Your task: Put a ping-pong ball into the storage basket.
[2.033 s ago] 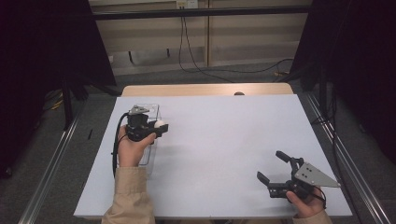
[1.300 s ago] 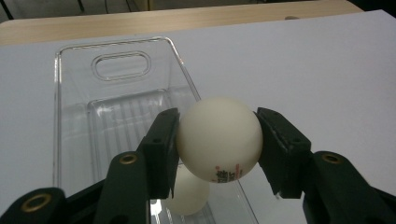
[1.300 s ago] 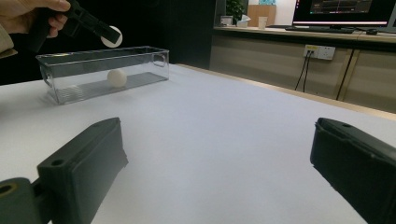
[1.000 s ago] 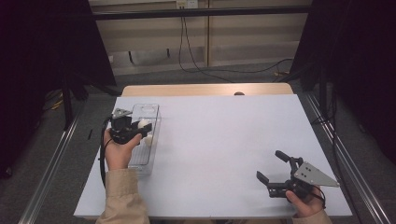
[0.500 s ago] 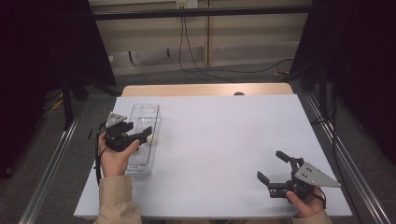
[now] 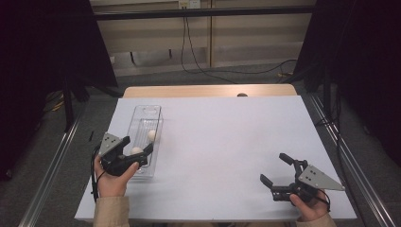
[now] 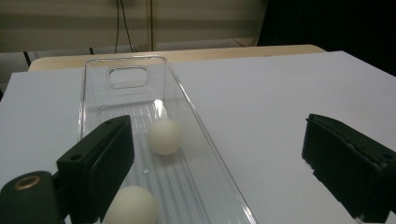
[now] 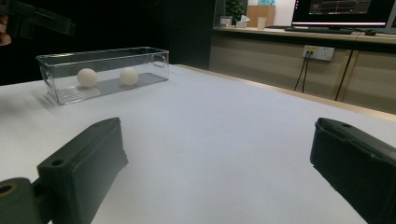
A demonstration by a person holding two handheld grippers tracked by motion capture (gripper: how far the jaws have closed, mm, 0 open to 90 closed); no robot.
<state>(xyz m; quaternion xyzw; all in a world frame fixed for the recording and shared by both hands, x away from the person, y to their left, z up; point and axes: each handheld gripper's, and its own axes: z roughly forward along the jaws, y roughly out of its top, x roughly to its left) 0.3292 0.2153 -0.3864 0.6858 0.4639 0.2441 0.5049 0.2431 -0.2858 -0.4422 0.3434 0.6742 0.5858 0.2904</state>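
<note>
A clear plastic tray [image 6: 144, 109] lies lengthwise at the table's left with two white balls in it. One ball [image 6: 152, 135] rests mid-tray and the other ball [image 6: 136, 151] nearer the front end. My left gripper [image 6: 138, 144] hovers over the tray's near end. Its jaws have just been opening and stand open with nothing held between them. In the left gripper view the tray [image 7: 126, 59] runs away from the left gripper [image 7: 219, 163], the far ball [image 7: 164, 136] lies ahead and the near ball [image 7: 130, 205] sits by the left jaw. My right gripper [image 6: 274, 168] is open at the front right.
The white table top [image 6: 227, 137] is bare between the tray and the right gripper. In the right gripper view the tray [image 8: 102, 53] with both balls stands far off at the left, beyond the open right gripper [image 8: 215, 158]. Dark curtains flank the table.
The left gripper brought a white ball over the tray, opened and let it drop in, then drew back toward the near left. The right gripper has kept still.
</note>
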